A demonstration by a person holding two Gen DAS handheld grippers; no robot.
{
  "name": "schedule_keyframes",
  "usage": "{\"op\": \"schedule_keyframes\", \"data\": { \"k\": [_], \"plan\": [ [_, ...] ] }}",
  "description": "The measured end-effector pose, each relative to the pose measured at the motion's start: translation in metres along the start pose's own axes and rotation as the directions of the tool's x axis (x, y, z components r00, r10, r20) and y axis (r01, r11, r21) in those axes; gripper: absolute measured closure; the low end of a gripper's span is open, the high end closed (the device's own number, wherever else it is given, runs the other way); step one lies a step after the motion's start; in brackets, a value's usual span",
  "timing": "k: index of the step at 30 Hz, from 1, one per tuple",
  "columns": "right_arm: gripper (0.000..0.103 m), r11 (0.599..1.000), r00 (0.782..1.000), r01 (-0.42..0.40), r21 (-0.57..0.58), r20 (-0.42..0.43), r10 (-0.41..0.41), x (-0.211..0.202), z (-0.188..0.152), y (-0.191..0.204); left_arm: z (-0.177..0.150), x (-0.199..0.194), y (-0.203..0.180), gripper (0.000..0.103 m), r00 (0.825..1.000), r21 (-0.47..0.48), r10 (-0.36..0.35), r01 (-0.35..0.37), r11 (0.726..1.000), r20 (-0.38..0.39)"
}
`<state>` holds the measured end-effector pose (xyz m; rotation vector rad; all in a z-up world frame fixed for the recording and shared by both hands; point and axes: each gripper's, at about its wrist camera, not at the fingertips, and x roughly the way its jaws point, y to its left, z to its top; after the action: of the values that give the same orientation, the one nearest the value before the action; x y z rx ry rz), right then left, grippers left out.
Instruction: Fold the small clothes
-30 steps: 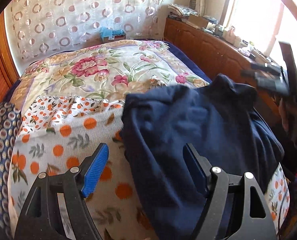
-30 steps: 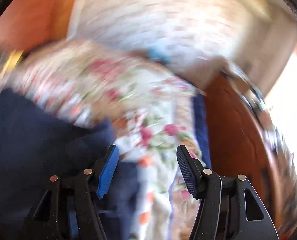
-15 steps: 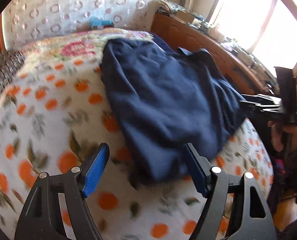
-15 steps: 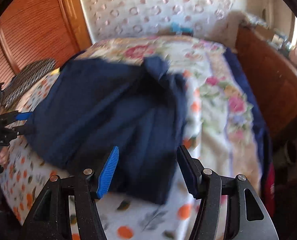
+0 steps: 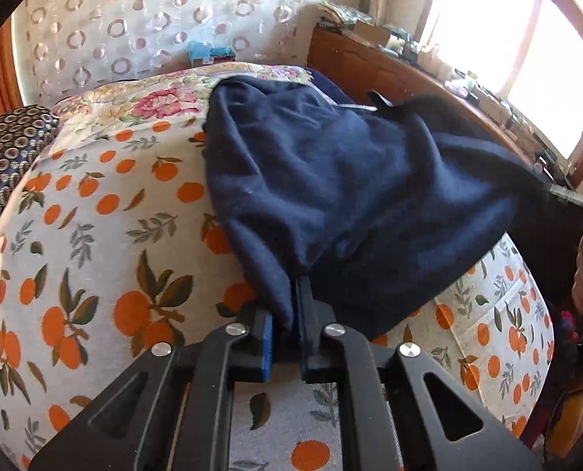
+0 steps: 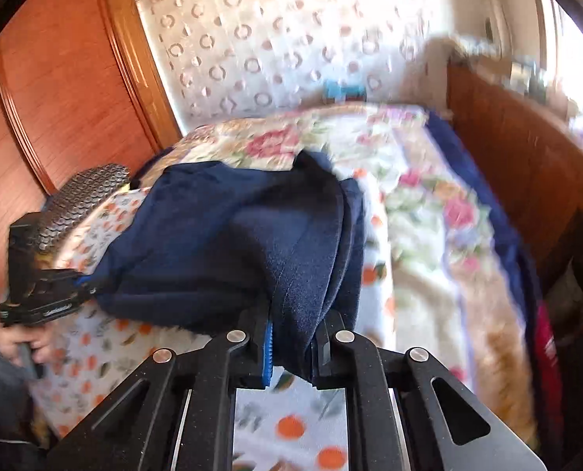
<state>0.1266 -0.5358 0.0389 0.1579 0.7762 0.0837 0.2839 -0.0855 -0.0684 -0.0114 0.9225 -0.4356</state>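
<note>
Navy garment [image 5: 354, 196] lies rumpled on the orange-print blanket [image 5: 107, 243], far end reaching the floral quilt [image 6: 429, 212]. Left gripper [image 5: 293, 306] has just closed, jaws clamped on the garment's near hem corner. Right gripper [image 6: 291, 337] has also just closed, pinching a thicker bunch of the same hem. Cloth runs away from both sets of fingers toward the quilt; hem spans between them. Neither hand nearer. Likely next: lift, stretch.

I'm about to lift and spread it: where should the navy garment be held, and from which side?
By its near edge, from the bed's near side. The left gripper and right gripper have just closed on that edge of the navy garment, one at each end; the rest lies bunched on the bedspread.
</note>
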Motion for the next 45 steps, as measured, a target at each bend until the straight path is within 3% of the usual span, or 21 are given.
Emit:
{"op": "schedule_keyframes", "data": {
  "k": [2, 5, 10, 13, 22, 23, 25, 26, 31, 39, 45],
  "plan": [
    [0.090, 1.000, 0.999, 0.021, -0.018, -0.033, -0.022, 0.004, -0.010, 0.000, -0.001, -0.013, 0.002, 0.095, 1.000, 0.002, -0.001, 0.001, 1.000, 0.021],
    [0.090, 1.000, 1.000, -0.011, -0.010, -0.007, 0.011, -0.016, -0.008, 0.000, -0.005, -0.046, -0.005, 0.095, 0.998, 0.021, -0.001, 0.000, 1.000, 0.063],
    [0.090, 0.999, 1.000, -0.017, -0.042, -0.023, 0.016, -0.040, -0.035, 0.017, -0.028, -0.083, -0.017, 0.095, 0.998, 0.040, -0.015, 0.013, 0.999, 0.056],
    [0.090, 0.999, 0.999, 0.000, -0.038, -0.049, -0.002, -0.036, -0.050, 0.016, -0.038, -0.079, -0.024, 0.095, 0.999, 0.050, -0.002, 0.000, 0.999, 0.046],
    [0.090, 0.999, 0.999, 0.021, -0.026, -0.034, -0.022, -0.015, -0.034, 0.037, -0.058, -0.062, -0.022, 0.094, 1.000, 0.019, 0.015, -0.015, 1.000, 0.013],
    [0.090, 0.999, 0.999, 0.022, -0.032, -0.033, -0.023, -0.010, -0.034, 0.040, -0.060, -0.061, -0.021, 0.091, 1.000, 0.019, 0.015, -0.015, 1.000, 0.008],
    [0.090, 0.999, 0.999, 0.032, -0.045, -0.035, -0.033, -0.008, -0.035, 0.044, -0.062, -0.061, -0.020, 0.074, 1.000, 0.021, 0.021, -0.022, 1.000, 0.007],
    [0.090, 0.998, 0.999, 0.037, -0.049, -0.038, -0.039, -0.005, -0.036, 0.044, -0.062, -0.063, -0.019, 0.058, 1.000, 0.019, 0.019, -0.020, 1.000, 0.015],
    [0.090, 0.998, 0.995, 0.051, -0.023, -0.083, -0.053, 0.002, -0.052, 0.037, -0.059, -0.073, -0.015, 0.042, 0.999, 0.014, -0.010, 0.009, 1.000, 0.051],
    [0.090, 0.999, 0.995, 0.033, 0.027, -0.097, -0.030, 0.008, -0.058, 0.030, -0.043, -0.067, -0.035, 0.039, 0.997, 0.055, -0.033, 0.029, 0.998, 0.067],
    [0.090, 1.000, 0.996, 0.009, 0.012, -0.086, -0.008, 0.003, -0.056, 0.028, -0.042, -0.043, -0.044, 0.039, 0.999, 0.072, -0.014, 0.011, 0.997, 0.031]
  ]
}}
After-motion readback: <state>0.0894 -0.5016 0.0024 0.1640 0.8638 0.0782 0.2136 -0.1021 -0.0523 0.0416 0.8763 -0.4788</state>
